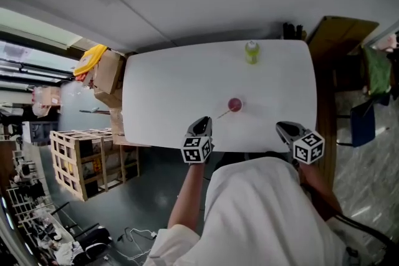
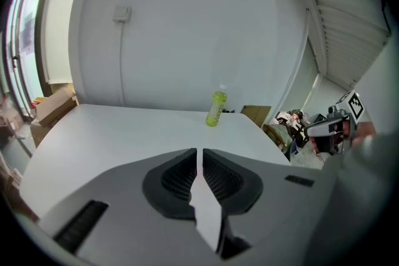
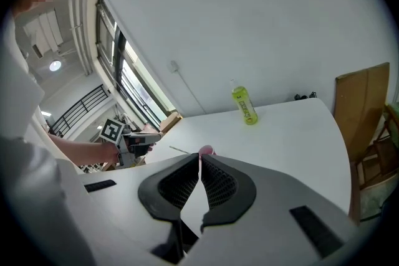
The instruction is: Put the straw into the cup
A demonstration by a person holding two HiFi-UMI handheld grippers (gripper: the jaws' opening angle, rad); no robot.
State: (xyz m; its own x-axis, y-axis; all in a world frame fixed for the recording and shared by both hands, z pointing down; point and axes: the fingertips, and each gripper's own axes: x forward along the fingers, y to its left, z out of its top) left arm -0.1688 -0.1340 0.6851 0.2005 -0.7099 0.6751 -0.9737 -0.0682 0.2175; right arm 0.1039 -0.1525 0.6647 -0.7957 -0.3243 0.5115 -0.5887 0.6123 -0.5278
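A small pink cup (image 1: 235, 104) stands near the middle of the white table (image 1: 162, 90). A thin straw (image 1: 223, 114) lies flat on the table just to its near left. My left gripper (image 1: 201, 128) hovers at the table's near edge, short of the straw, jaws shut with nothing in them (image 2: 199, 149). My right gripper (image 1: 288, 131) is at the near right edge, also shut and empty (image 3: 199, 156). In the right gripper view the cup (image 3: 206, 150) peeks over the jaws, with the straw (image 3: 177, 149) to its left.
A green bottle (image 1: 251, 52) stands upright at the table's far edge, also in the left gripper view (image 2: 216, 108) and right gripper view (image 3: 244, 105). Cardboard boxes (image 1: 107, 75) and a wooden crate (image 1: 81, 159) sit left of the table. A brown board (image 1: 340, 37) leans at the right.
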